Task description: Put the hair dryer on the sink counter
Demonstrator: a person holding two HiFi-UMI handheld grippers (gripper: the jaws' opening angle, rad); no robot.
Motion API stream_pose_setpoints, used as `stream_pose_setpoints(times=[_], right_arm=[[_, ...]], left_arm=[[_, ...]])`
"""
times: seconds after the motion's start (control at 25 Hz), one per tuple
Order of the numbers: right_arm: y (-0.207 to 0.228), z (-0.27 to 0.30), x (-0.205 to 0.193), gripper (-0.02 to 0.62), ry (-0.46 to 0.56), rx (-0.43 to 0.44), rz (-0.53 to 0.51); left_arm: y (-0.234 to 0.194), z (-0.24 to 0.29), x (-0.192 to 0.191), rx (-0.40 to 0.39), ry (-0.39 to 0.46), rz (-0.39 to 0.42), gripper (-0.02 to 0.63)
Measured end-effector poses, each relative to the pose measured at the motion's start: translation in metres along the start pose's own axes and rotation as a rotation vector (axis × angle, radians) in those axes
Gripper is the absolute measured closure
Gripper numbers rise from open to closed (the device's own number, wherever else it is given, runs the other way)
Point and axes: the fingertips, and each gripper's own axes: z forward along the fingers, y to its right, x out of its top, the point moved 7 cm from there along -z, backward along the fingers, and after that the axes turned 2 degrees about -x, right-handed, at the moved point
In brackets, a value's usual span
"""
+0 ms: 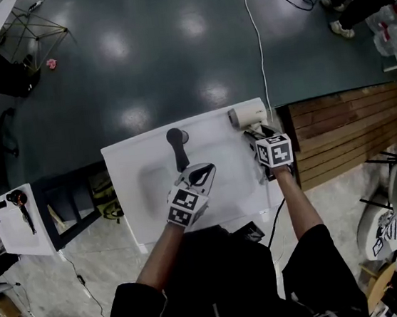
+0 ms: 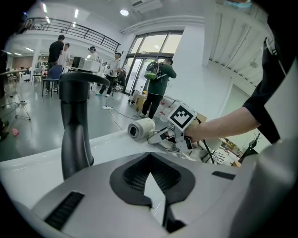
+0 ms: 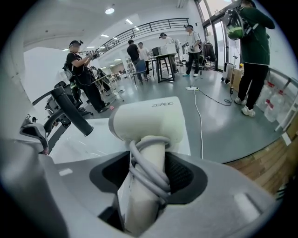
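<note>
While the smooth cream hair dryer (image 1: pixel 247 116) lies on the sink counter (image 1: pixel 148 218) right of the black curved faucet (image 1: pixel 178 148), we see its cord-wrapped handle (image 3: pixel 142 186) between the right gripper's (image 1: pixel 256 135) parted jaws, seemingly unpressed; the left gripper (image 1: pixel 203 173) is closed, empty.

We look down on sink counter (image 1: pixel 138 219). Faucet (image 1: pixel 178 149) upright at far middle, basin (image 1: pixel 155 182) just left of it. Hair dryer (image 1: pixel 248 115) lies on far right corner, right of faucet, apart from it. Its handle sits between right gripper (image 1: pixel 254 136) jaws. Left gripper (image 1: pixel 204 172) over counter, just before faucet. Wooden decking (image 1: pixel 338 130) right of counter.
</note>
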Motion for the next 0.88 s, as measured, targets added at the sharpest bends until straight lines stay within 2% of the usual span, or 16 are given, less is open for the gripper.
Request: stream_pose_setpoints(times=[0.32, 0.88], right_arm=[[0.0, -0.01, 0.004, 0.35, 0.004, -0.048, 0.001], [-0.011, -0.048, 0.01, 0.351, 0.11, -0.102, -0.053]], left_arm=[[0.002, -0.002, 0.002, -0.003, 0.008, 0.003, 0.595], [0.015, -0.016, -0.005, -0.005, 0.031, 0.009, 0.595]])
